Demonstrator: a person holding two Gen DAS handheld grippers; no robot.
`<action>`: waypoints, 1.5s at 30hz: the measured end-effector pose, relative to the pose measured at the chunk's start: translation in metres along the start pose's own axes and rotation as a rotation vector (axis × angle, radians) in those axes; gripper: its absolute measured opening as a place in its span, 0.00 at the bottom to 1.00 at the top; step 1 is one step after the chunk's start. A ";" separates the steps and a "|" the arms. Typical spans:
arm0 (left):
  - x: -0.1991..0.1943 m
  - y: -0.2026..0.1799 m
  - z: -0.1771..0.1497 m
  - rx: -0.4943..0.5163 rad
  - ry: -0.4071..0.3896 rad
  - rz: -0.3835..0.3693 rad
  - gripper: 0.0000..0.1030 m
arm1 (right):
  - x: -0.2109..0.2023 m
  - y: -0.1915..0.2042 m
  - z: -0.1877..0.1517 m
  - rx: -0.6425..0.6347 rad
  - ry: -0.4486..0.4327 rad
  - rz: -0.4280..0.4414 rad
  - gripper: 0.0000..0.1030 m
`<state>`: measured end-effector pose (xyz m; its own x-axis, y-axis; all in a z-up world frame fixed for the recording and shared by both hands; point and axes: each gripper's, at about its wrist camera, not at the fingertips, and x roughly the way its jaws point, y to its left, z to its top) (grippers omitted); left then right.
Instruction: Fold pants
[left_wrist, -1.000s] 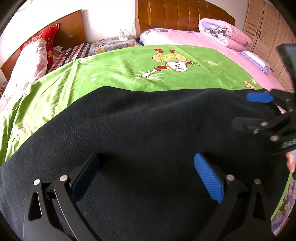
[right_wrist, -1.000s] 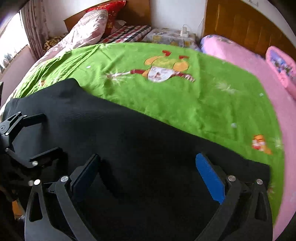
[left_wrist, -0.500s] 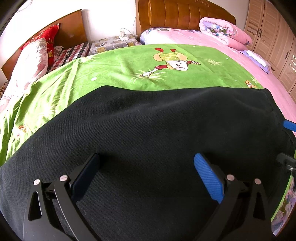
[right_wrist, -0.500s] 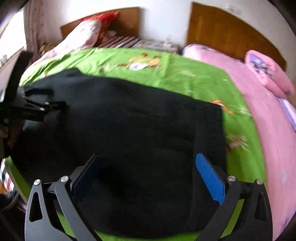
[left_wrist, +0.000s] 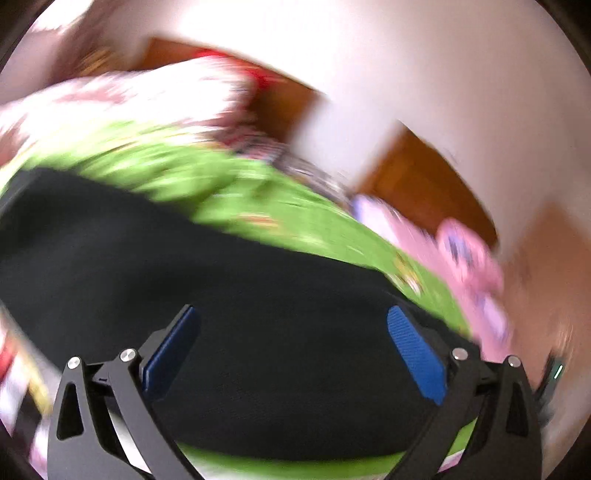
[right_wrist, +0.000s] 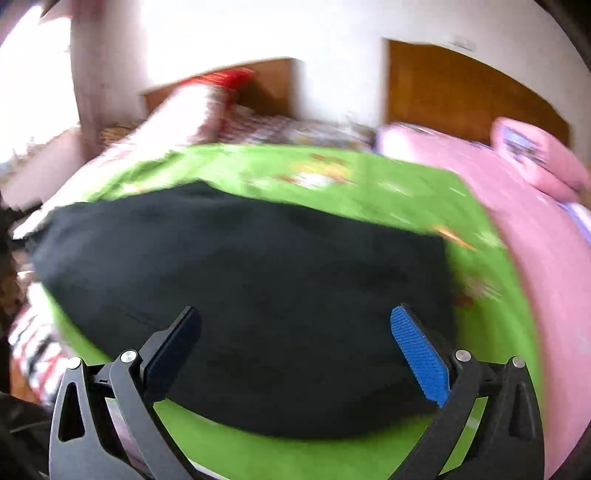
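The black pants (left_wrist: 221, 295) lie flat as a folded rectangle on the green cartoon sheet (left_wrist: 258, 199); they also show in the right wrist view (right_wrist: 258, 277). My left gripper (left_wrist: 291, 350) is open and empty, raised above the pants' near edge. My right gripper (right_wrist: 295, 350) is open and empty too, above the near edge of the pants. Both views are blurred by motion.
A pink quilt (right_wrist: 535, 236) covers the bed to the right, with a folded pink blanket (right_wrist: 535, 155) by the wooden headboard (right_wrist: 461, 92). A pale pillow (right_wrist: 177, 114) and red cushion lie at the far left. The bed's near edge runs below the pants.
Both grippers have pulled back and up from the pants and stay open. The left view has swung and tilted fast. The whole folded rectangle now shows in the right view.
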<state>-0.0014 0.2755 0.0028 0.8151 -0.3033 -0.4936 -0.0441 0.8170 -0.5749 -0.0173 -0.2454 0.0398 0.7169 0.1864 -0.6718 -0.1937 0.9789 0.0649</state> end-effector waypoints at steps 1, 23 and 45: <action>-0.022 0.045 0.004 -0.121 -0.027 0.014 0.99 | 0.005 0.016 0.005 -0.021 -0.009 0.034 0.96; -0.043 0.277 -0.005 -0.636 -0.229 -0.182 0.74 | 0.095 0.261 0.043 -0.465 0.111 0.356 0.96; -0.079 0.189 0.014 -0.385 -0.292 0.054 0.23 | 0.103 0.234 0.054 -0.367 0.089 0.351 0.96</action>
<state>-0.0666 0.4603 -0.0576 0.9315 -0.0704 -0.3570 -0.2560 0.5705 -0.7804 0.0468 0.0077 0.0257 0.5096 0.4749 -0.7175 -0.6463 0.7618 0.0452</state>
